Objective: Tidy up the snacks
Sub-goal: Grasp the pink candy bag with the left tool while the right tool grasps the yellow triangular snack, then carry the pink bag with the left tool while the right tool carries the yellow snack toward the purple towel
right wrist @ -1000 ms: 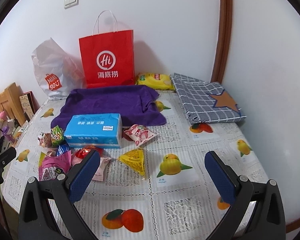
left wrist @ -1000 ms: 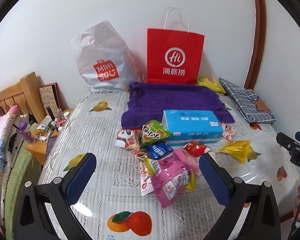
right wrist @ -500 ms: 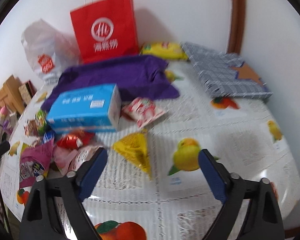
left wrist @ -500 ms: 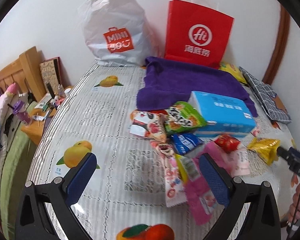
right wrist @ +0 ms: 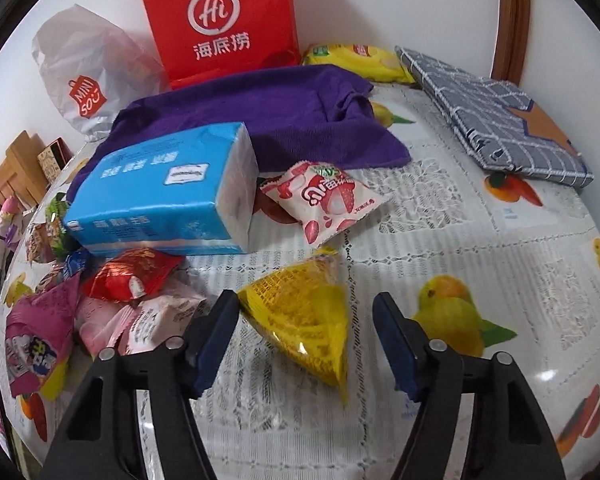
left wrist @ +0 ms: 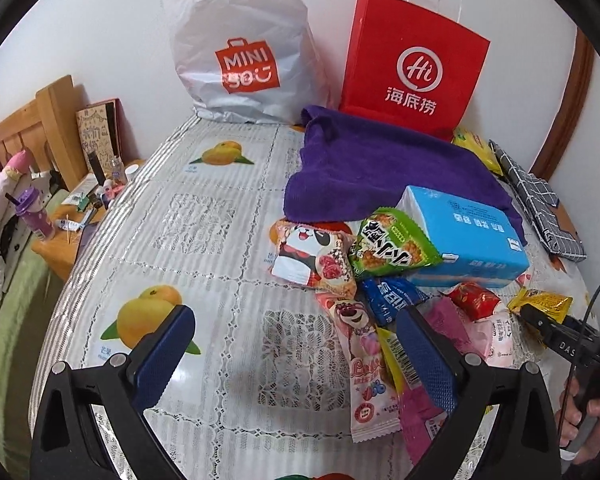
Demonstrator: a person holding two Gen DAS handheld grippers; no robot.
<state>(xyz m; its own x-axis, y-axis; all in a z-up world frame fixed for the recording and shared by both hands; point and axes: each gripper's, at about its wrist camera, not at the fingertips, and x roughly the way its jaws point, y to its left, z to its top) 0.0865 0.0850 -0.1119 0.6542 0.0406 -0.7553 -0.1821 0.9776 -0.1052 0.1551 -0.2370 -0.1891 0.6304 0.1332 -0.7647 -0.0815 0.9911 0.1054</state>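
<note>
Pickup step: your right gripper (right wrist: 304, 344) has just been closing around the yellow packet (right wrist: 308, 320) near the counter's (right wrist: 480, 240) front edge, pads not yet pressing. Finish closing, then lift. Left gripper (left wrist: 296, 356) stands open, empty, beside the snack pile (left wrist: 364, 280).

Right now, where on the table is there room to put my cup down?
The table is bare left of the panda packet, in front of the white bag. Also bare right of the yellow packet, below the checked cloth. The snack pile by the tissue pack is crowded.

White walls (left wrist: 100, 20), wooden headboard (left wrist: 40, 128), brown door frame (right wrist: 512, 16).
</note>
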